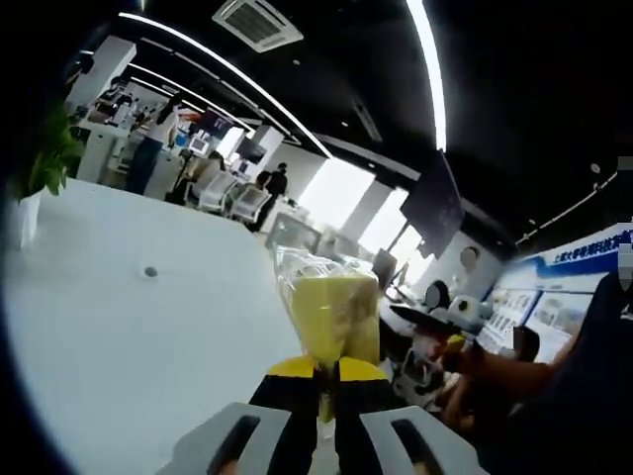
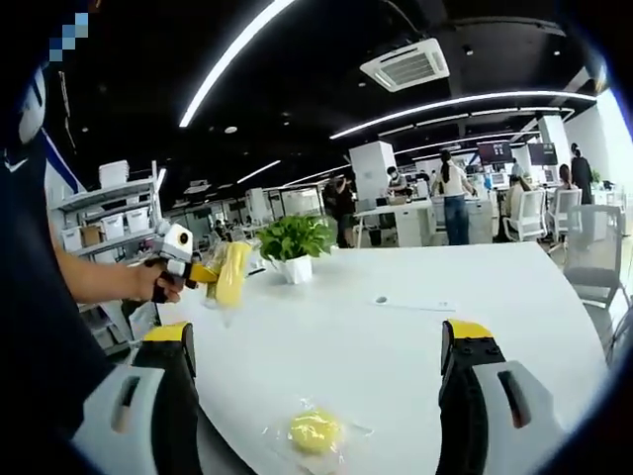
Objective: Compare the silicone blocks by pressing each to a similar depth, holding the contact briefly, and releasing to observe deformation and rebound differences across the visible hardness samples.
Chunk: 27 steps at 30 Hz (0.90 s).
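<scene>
left gripper [image 1: 326,381]: jaws clenched on a yellow silicone block in clear wrap [image 1: 334,315], block standing up from the jaw tips, held off the table. same gripper seen from the right gripper view at left [image 2: 203,274], in a person's hand [image 2: 163,282], w/ the wrapped block [image 2: 231,272] hanging at its tip above the table edge. right gripper [image 2: 321,361]: jaws released, spread wide, nothing between them; second yellow silicone block in clear wrap [image 2: 315,431] lies flat on the white table [image 2: 396,346] between and just ahead of the jaws, not touching either. table also carries a small dark round spot [image 2: 381,299] w/ a thin flat strip beside it, and a potted plant in white pot [image 2: 293,245] toward the far edge, near the held block. spot again in left gripper view [image 1: 150,271], plant at far left [image 1: 45,163]. bkgd: open office, desks, white chairs [image 2: 526,213], several people standing [image 2: 453,198], shelving unit w/ boxes [image 2: 104,213], ceiling ac unit [image 2: 406,64], strip lights, blue display wall [image 1: 569,267]. person's dark sleeve [image 1: 584,396] at right of left gripper view.
</scene>
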Available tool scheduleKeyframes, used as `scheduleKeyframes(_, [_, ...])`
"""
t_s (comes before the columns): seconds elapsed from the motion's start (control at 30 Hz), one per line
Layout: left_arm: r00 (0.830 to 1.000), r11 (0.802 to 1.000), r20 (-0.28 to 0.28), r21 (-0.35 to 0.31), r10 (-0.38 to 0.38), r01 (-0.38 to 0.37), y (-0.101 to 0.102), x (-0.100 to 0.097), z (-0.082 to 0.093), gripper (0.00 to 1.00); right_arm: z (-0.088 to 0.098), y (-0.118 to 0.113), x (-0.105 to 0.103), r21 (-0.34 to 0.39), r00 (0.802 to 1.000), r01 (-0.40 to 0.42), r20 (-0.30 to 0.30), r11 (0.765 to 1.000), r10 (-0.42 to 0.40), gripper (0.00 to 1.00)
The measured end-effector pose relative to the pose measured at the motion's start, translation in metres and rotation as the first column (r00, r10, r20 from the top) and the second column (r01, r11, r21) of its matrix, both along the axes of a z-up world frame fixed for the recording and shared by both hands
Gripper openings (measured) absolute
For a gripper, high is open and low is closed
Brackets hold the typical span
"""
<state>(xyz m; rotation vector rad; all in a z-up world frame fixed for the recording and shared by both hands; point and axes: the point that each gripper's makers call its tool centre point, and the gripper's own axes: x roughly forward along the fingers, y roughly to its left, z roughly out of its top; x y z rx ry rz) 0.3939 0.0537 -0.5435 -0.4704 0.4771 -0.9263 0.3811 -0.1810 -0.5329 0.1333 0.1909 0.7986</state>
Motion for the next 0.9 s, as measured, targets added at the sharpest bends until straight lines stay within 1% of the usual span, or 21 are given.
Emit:
scheduleKeyframes(0.07, [0.999, 1.000, -0.040, 0.003, -0.004, 0.004, 0.001, -0.001, -0.008, 0.02, -0.007, -0.006, 0.000, -0.031, 1.000, 0.020, 0.000, 0.999, -0.020, 0.97])
scheduleKeyframes(0.13, [0.998, 1.000, -0.068, 0.009, -0.004, 0.004, 0.001, -0.001, -0.016, 0.02, -0.015, -0.010, -0.001, -0.055, 1.000, 0.027, -0.001, 0.998, -0.027, 0.97])
scheduleKeyframes(0.17, [0.996, 1.000, -0.091, 0.014, -0.006, 0.008, 0.002, -0.001, -0.022, 0.03, -0.021, -0.013, -0.002, -0.080, 0.999, 0.034, -0.001, 0.996, -0.034, 0.97])
scheduleKeyframes(0.23, [0.993, 1.000, -0.114, 0.022, -0.007, 0.009, 0.002, -0.002, -0.032, 0.03, -0.029, -0.016, -0.003, -0.116, 0.999, 0.040, 0.000, 0.992, -0.040, 0.97])
scheduleKeyframes(0.3, [0.989, 1.000, -0.149, 0.024, -0.003, 0.007, 0.004, -0.002, -0.043, 0.03, -0.039, -0.019, -0.005, -0.154, 0.999, 0.049, 0.000, 0.987, -0.049, 0.97])
scheduleKeyframes(0.33, [0.987, 1.000, -0.158, 0.025, 0.000, 0.004, 0.005, -0.002, -0.047, 0.03, -0.043, -0.024, -0.005, -0.176, 0.998, 0.068, 0.003, 0.982, -0.069, 0.97])
scheduleKeyframes(0.4, [0.983, 1.000, -0.182, 0.013, 0.002, 0.001, 0.006, -0.003, -0.054, 0.03, -0.050, -0.026, -0.009, -0.176, 0.998, 0.068, 0.006, 0.982, -0.068, 0.97])
scheduleKeyframes(0.47, [0.980, 1.000, -0.199, 0.018, 0.007, -0.003, 0.008, -0.003, -0.063, 0.03, -0.056, -0.031, -0.011, -0.178, 0.997, 0.079, 0.006, 0.981, -0.079, 0.97])
scheduleKeyframes(0.53, [0.977, 1.000, -0.215, 0.023, 0.007, -0.003, 0.008, -0.005, -0.070, 0.03, -0.067, -0.036, -0.015, -0.184, 0.996, 0.084, -0.021, 0.979, -0.090, 0.97])
scheduleKeyframes(0.63, [0.973, 1.000, -0.231, 0.024, 0.010, -0.005, 0.009, -0.007, -0.079, 0.03, -0.075, -0.042, -0.019, -0.184, 0.995, 0.094, -0.017, 0.978, -0.099, 0.97])
scheduleKeyframes(0.67, [0.971, 1.000, -0.239, 0.024, 0.016, -0.011, 0.012, -0.005, -0.086, 0.03, -0.080, -0.045, -0.020, -0.184, 0.994, 0.101, -0.022, 0.978, -0.106, 0.97])
scheduleKeyframes(0.73, [0.965, 1.000, -0.263, 0.020, 0.024, -0.019, 0.015, -0.005, -0.094, 0.03, -0.088, -0.048, -0.024, -0.192, 0.993, 0.105, -0.032, 0.976, -0.113, 0.97])
scheduleKeyframes(0.8, [0.959, 1.000, -0.281, 0.015, 0.027, -0.023, 0.016, -0.006, -0.098, 0.03, -0.100, -0.050, -0.028, -0.197, 0.991, 0.115, -0.049, 0.974, -0.127, 0.97])
scheduleKeyframes(0.83, [0.958, 1.000, -0.286, 0.016, 0.028, -0.024, 0.017, -0.006, -0.100, 0.03, -0.113, -0.050, -0.034, -0.208, 0.989, 0.103, -0.082, 0.973, -0.122, 0.97])
scheduleKeyframes(0.87, [0.955, 0.999, -0.294, 0.019, 0.031, -0.027, 0.019, -0.005, -0.104, 0.03, -0.119, -0.051, -0.036, -0.218, 0.987, 0.105, -0.093, 0.970, -0.127, 0.97])
scheduleKeyframes(0.9, [0.954, 0.999, -0.299, 0.019, 0.033, -0.029, 0.020, -0.004, -0.105, 0.03, -0.122, -0.052, -0.038, -0.218, 0.987, 0.111, -0.090, 0.970, -0.133, 0.97])
